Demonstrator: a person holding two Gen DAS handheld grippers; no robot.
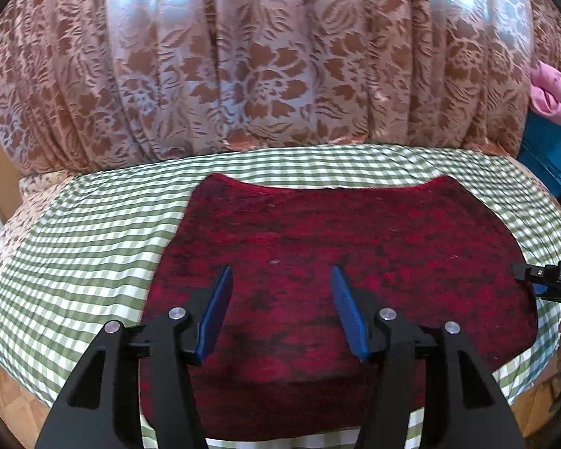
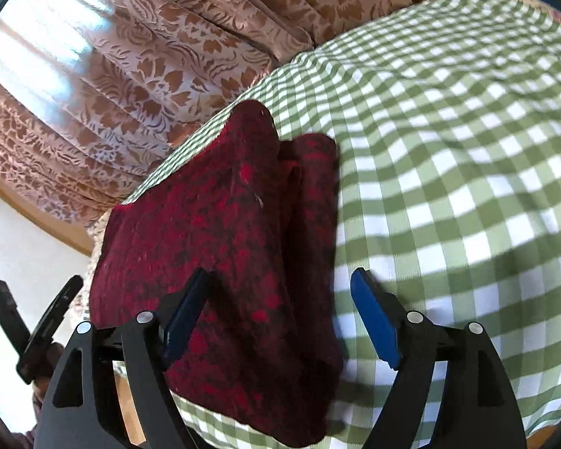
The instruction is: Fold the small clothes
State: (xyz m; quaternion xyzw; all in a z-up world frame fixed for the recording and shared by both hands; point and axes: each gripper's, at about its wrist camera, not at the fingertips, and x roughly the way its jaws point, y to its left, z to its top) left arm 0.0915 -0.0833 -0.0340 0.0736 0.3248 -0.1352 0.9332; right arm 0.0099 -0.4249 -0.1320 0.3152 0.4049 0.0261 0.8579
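Observation:
A dark red patterned garment (image 1: 336,247) lies flat on the green checked cloth (image 1: 82,232). My left gripper (image 1: 280,273) is open and hovers just over its near middle, holding nothing. In the right wrist view the same garment (image 2: 213,247) shows folded layers along its right edge. My right gripper (image 2: 280,280) is open above that edge, with one blue finger (image 2: 183,318) over the garment and the other over the checked cloth (image 2: 448,149). The right gripper also shows at the right edge of the left wrist view (image 1: 549,280).
A floral brown curtain (image 1: 261,63) hangs close behind the table. A pink cloth (image 1: 553,93) lies on a blue box (image 1: 546,157) at the far right. The left gripper's handle and a hand (image 2: 37,329) show at the lower left in the right wrist view.

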